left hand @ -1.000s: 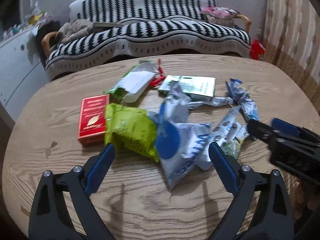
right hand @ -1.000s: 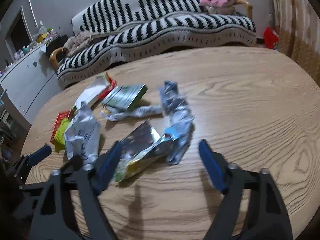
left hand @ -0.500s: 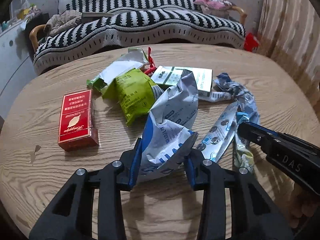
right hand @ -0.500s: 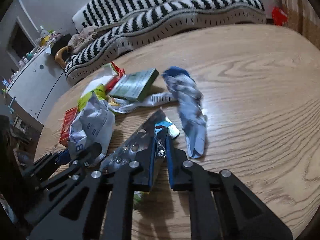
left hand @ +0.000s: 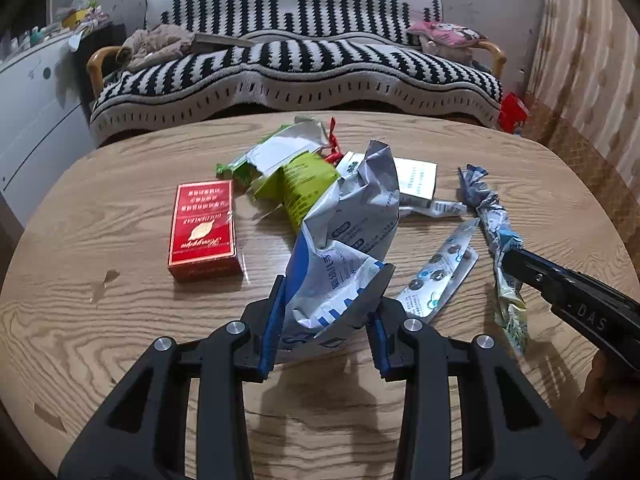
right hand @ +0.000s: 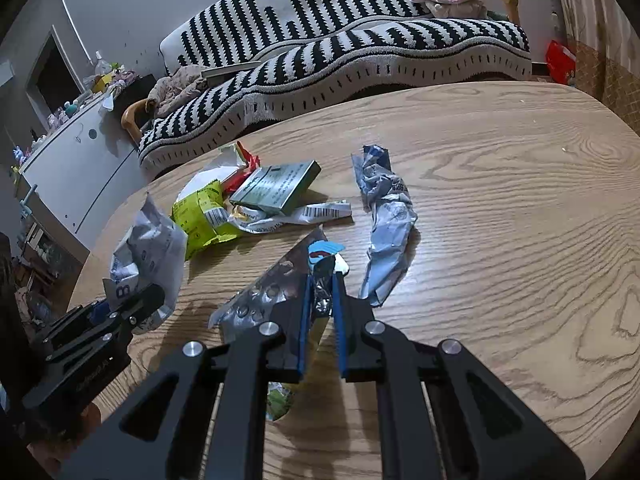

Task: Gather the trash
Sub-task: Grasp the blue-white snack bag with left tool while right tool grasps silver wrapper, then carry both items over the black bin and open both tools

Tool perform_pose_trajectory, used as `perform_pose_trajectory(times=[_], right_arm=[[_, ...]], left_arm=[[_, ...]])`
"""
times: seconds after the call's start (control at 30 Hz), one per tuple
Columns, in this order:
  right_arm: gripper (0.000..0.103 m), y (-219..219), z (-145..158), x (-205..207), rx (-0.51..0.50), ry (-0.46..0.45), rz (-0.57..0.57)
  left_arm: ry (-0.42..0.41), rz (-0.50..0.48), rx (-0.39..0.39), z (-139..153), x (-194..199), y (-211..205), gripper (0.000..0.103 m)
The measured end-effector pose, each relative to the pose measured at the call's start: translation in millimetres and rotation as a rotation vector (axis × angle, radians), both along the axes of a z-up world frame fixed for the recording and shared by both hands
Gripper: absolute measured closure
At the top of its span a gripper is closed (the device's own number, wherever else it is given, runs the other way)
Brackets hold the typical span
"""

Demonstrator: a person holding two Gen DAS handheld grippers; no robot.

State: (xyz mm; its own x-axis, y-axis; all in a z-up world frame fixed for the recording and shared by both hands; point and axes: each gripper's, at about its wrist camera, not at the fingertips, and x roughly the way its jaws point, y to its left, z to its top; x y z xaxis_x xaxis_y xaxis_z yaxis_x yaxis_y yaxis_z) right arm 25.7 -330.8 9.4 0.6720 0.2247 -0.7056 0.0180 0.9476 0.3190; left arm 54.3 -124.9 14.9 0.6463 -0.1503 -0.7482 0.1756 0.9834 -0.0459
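Note:
My left gripper (left hand: 332,292) is shut on a crumpled white and blue bag (left hand: 348,236) and holds it above the wooden table (left hand: 120,320). My right gripper (right hand: 322,280) is shut on a silver cookie wrapper (right hand: 264,296); that wrapper also shows in the left wrist view (left hand: 440,276). Left on the table are a red cigarette box (left hand: 202,228), a lime green packet (left hand: 304,184), a green-white box (right hand: 276,188), a white torn wrapper (right hand: 296,216) and a twisted blue-white wrapper (right hand: 386,216).
A black and white striped sofa (left hand: 296,64) stands behind the table. A white cabinet (right hand: 76,168) stands at the left. A curtain (left hand: 592,60) hangs at the right. A red bag (right hand: 562,60) lies on the floor.
Both grippers closed from wide open: the left on the white and blue bag, the right on the silver cookie wrapper. Both items have since been lifted slightly.

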Motion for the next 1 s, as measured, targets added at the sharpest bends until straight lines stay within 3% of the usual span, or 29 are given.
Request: perform_pose_trajectory(times=[0.17,0.4,0.5,0.63,0.8,1.0], right_arm=[[0.092,7,-2,2,-0.003,0.011,0.028],[0.092,11,-3,5,0.002,0.016,0.044],[0.091,10,-3,5,0.009,0.016,0.044],[0.092,10,-3,4,0.013,0.017,0.045],[0.092,10,-2,2,0.011,0.019,0.049],[0.091,12,8,-5,0.034,0.001,0.065]], left_arm=[[0.003,0.021,0.005,0,3,4,0.067],[-0.069,0.064,0.026,4,-1,3,0.067],[-0.097,0.096,-0.001,6,-1,7,0.067],[-0.053,0.088,-0.093,5,1,13,0.067],[-0.043,0.107,0.024,4,5,7,0.067],[0.005,0.096,-0.020,8,-1,6,0.067]])
